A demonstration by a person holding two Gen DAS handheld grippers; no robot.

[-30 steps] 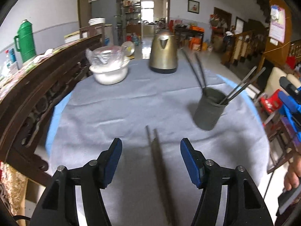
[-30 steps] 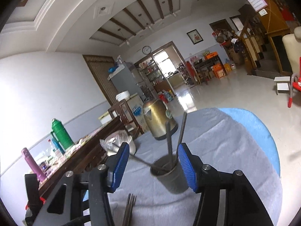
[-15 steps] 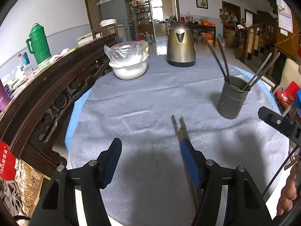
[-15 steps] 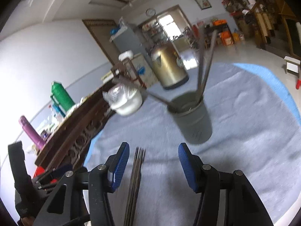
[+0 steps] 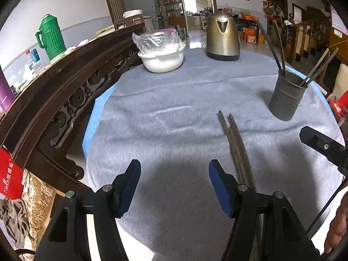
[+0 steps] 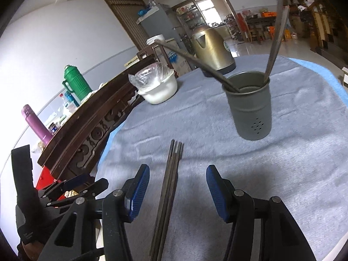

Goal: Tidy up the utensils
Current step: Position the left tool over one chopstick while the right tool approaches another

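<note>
A bundle of dark metal chopsticks (image 6: 173, 169) lies on the grey tablecloth (image 6: 282, 174), running toward the table's near edge. My right gripper (image 6: 177, 182) is open just above them; they lie between its blue pads, closer to the left one, and neither pad presses on them. A grey perforated utensil holder (image 6: 250, 113) stands beyond, with several chopsticks leaning out of it. My left gripper (image 5: 174, 174) is open over bare cloth with nothing between its fingers. In its view the chopsticks (image 5: 235, 143) pass to the right of its right finger, and the holder (image 5: 287, 95) stands at far right.
A brass-coloured kettle (image 5: 223, 37) and a white bowl (image 5: 162, 59) covered in plastic stand at the table's far side. A carved dark wooden bench back (image 5: 65, 91) curves along the left. A gloved hand (image 6: 26, 217) holds the left gripper (image 6: 71, 187).
The right gripper has tipped down from the room toward the table, and the chopsticks now lie between its fingers. The left gripper shifted left; the chopsticks moved from between its fingers to outside the right one.
</note>
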